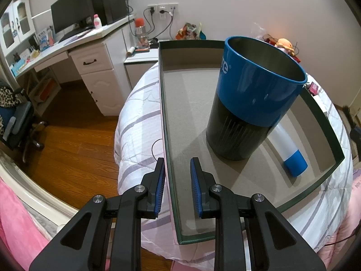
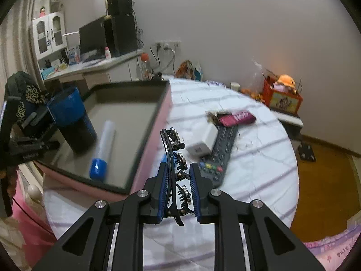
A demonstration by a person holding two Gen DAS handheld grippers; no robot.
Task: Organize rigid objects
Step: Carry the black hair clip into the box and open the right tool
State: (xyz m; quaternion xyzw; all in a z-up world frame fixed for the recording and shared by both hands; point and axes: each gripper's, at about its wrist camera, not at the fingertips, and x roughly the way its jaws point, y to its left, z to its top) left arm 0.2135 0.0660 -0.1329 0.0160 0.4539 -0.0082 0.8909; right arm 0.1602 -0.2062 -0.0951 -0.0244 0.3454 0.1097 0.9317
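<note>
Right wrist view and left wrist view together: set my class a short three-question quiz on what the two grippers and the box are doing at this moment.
1. True or false: the right gripper is shut on a black hair clip.
2. Which items are already inside the box?
A. remote and charger
B. blue-and-black cup and blue-capped tube
C. pink packet only
3. What does the left gripper straddle?

Key
1. True.
2. B: the cup stands upright and the tube lies beside it; the remote, charger and packet are on the bedspread.
3. The box's side wall.
</note>
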